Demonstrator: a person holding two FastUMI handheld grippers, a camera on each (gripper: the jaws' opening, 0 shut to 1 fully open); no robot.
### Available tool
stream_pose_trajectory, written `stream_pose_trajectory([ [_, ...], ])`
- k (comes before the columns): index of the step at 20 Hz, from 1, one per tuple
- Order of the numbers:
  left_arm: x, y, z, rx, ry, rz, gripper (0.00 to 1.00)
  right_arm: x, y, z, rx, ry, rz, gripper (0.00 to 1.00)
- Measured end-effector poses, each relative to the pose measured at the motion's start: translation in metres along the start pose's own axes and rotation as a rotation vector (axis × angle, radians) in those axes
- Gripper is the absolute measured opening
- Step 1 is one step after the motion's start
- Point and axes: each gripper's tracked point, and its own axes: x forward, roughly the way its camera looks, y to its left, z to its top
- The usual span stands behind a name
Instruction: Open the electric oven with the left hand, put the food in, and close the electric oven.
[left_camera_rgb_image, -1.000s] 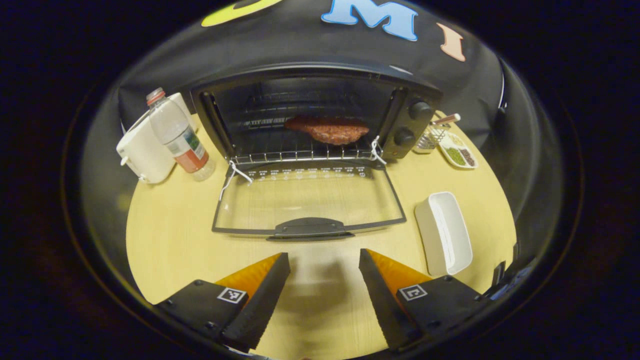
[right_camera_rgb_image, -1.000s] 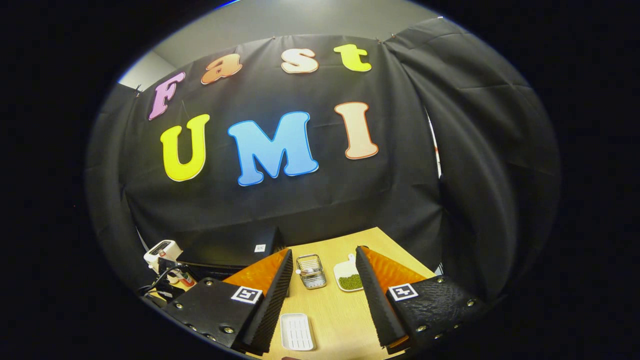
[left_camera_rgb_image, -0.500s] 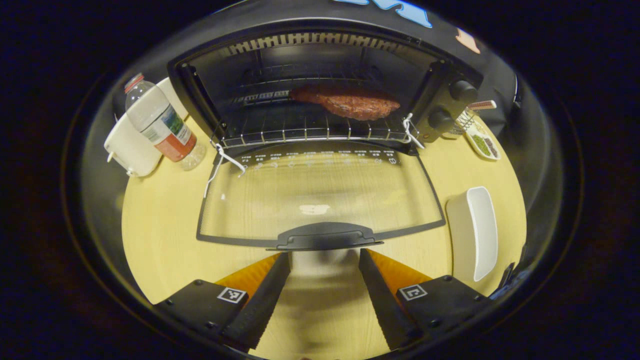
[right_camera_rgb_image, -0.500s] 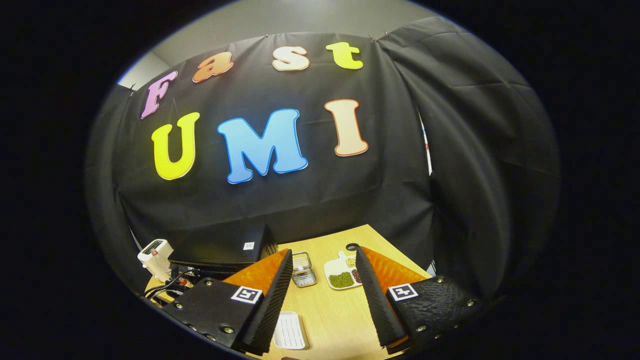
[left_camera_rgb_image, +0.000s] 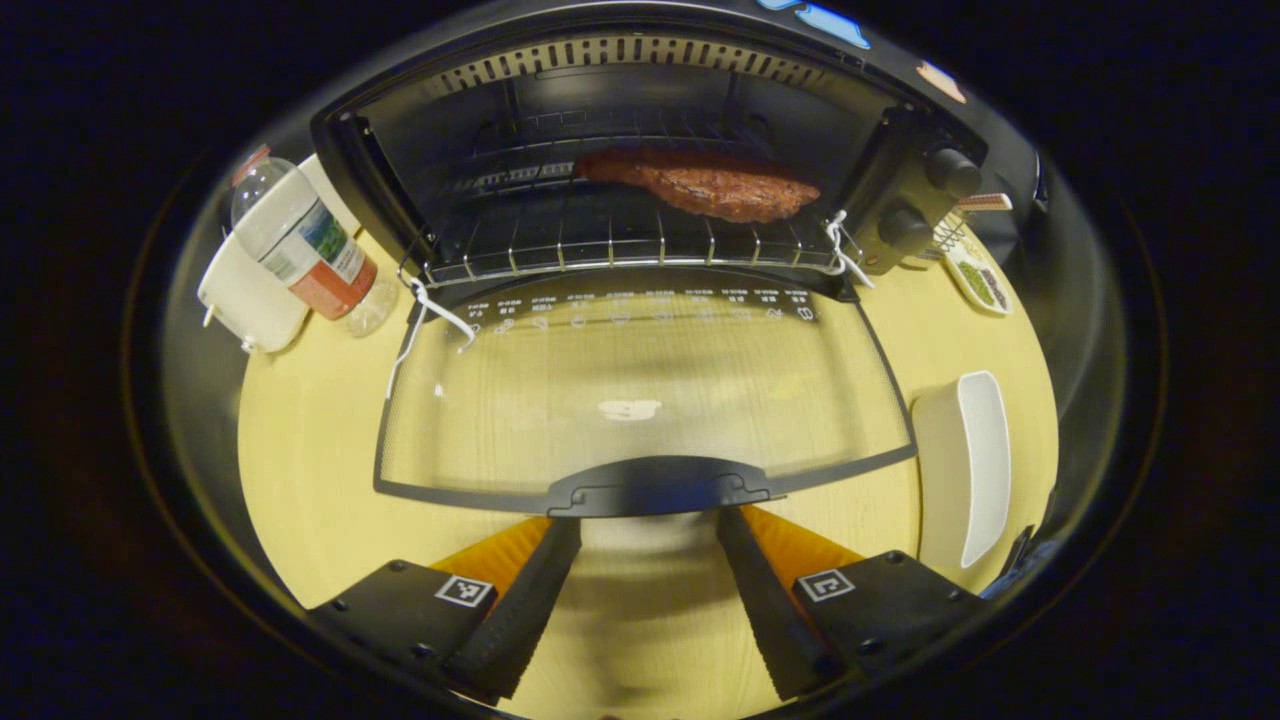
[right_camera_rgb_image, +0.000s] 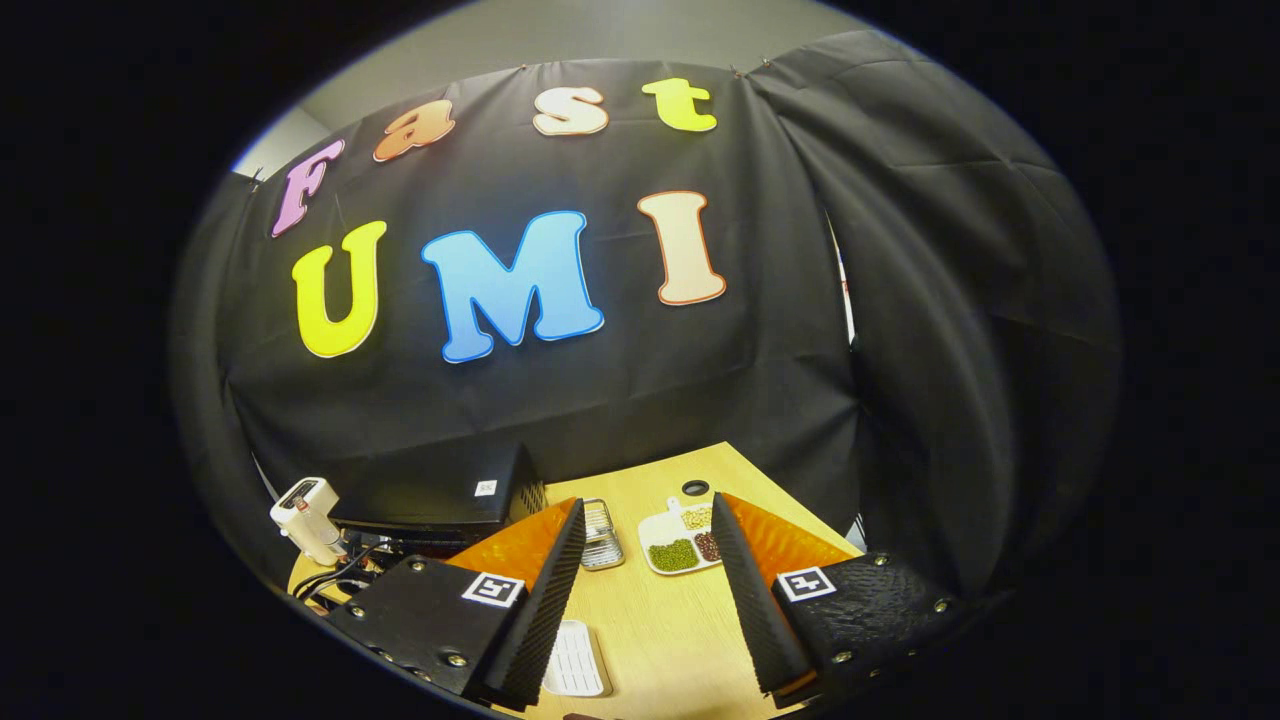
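In the left gripper view the black electric oven (left_camera_rgb_image: 640, 90) stands open, its glass door (left_camera_rgb_image: 640, 395) folded down flat onto the table. A brown piece of meat (left_camera_rgb_image: 710, 185) lies on the wire rack (left_camera_rgb_image: 600, 245) inside, toward the right. The door's dark handle (left_camera_rgb_image: 660, 487) is at the near edge, just ahead of my left gripper (left_camera_rgb_image: 648, 540), which is open with its fingertips right below the handle. In the right gripper view my right gripper (right_camera_rgb_image: 645, 560) is open, raised over the table, with nothing between its fingers; the oven (right_camera_rgb_image: 440, 495) shows at lower left.
Left of the oven stand a plastic bottle (left_camera_rgb_image: 300, 245) and a white appliance (left_camera_rgb_image: 245, 300). A white rectangular tray (left_camera_rgb_image: 965, 465) lies right of the door. A small wire basket (right_camera_rgb_image: 600, 520) and a white dish of beans (right_camera_rgb_image: 680, 540) sit at the back right of the wooden table (right_camera_rgb_image: 660, 630).
My left gripper has moved forward and lower, up to the door handle. The right gripper has drifted slightly, bringing more of the table into view. The door stays down.
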Motion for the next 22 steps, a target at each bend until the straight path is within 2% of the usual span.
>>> stream_pose_trajectory([
  [3, -0.010, -0.001, 0.002, 0.003, -0.028, -0.002, 0.95, -0.001, 0.006, 0.004, -0.011, -0.009, 0.015, 0.77],
  [4, -0.015, -0.001, 0.002, 0.005, -0.040, -0.006, 0.98, -0.001, 0.007, 0.003, -0.019, -0.011, 0.019, 0.77],
  [5, -0.021, -0.002, 0.003, 0.001, -0.056, -0.013, 0.92, -0.001, 0.008, 0.003, -0.024, -0.010, 0.022, 0.77],
  [6, -0.028, -0.001, 0.004, -0.006, -0.070, -0.019, 0.95, -0.001, 0.009, 0.002, -0.022, -0.008, 0.028, 0.77],
  [12, -0.062, -0.002, 0.017, -0.013, -0.162, -0.027, 0.95, 0.000, 0.019, 0.001, -0.009, 0.000, 0.057, 0.77],
  [15, -0.069, -0.003, 0.022, -0.022, -0.179, -0.033, 0.95, -0.001, 0.024, 0.004, -0.011, -0.006, 0.073, 0.77],
  [16, -0.071, -0.002, 0.024, -0.023, -0.189, -0.032, 0.98, 0.000, 0.025, 0.006, -0.012, -0.010, 0.077, 0.77],
  [17, -0.074, -0.003, 0.026, -0.022, -0.197, -0.030, 0.95, -0.001, 0.026, 0.007, -0.013, -0.013, 0.081, 0.77],
  [19, -0.078, -0.002, 0.028, -0.015, -0.210, -0.023, 0.98, -0.001, 0.027, 0.008, -0.017, -0.016, 0.087, 0.77],
  [20, -0.080, -0.002, 0.029, -0.014, -0.212, -0.023, 0.95, -0.001, 0.027, 0.009, -0.019, -0.017, 0.087, 0.77],
  [22, -0.083, -0.002, 0.033, -0.018, -0.222, -0.024, 0.95, -0.002, 0.025, 0.009, -0.020, -0.020, 0.087, 0.77],
])
